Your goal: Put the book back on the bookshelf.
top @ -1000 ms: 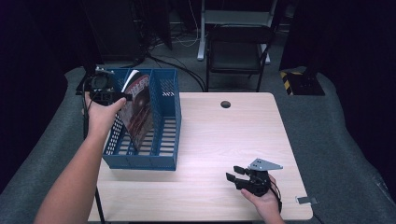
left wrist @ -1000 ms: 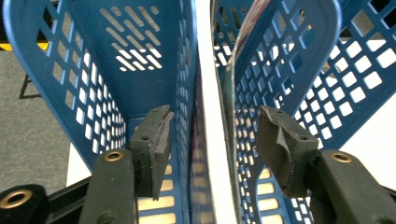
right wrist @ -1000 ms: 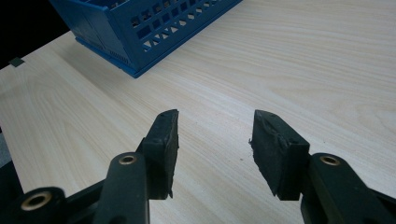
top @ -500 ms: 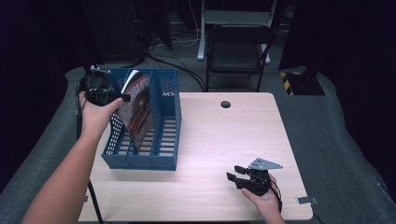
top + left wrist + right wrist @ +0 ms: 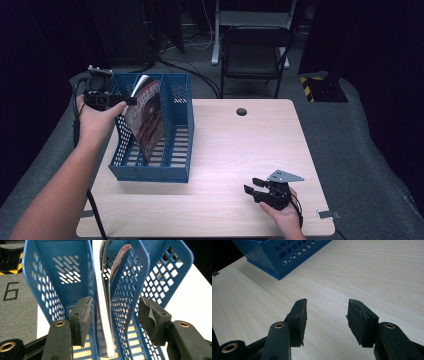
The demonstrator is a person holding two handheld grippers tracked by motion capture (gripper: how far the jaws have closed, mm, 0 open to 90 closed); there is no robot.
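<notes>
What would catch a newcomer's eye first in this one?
The blue file rack at the table's left, with a dark red magazine leaning inside it. The left gripper hovers at the rack's far left corner, jaws open astride the magazine's edge; the right gripper rests open near the table's front right.

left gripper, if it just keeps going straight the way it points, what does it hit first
Probably the magazine standing in the blue file rack: its edge lies between the open jaws of the left gripper, beside the rack's divider. Depth is hard to judge.
</notes>
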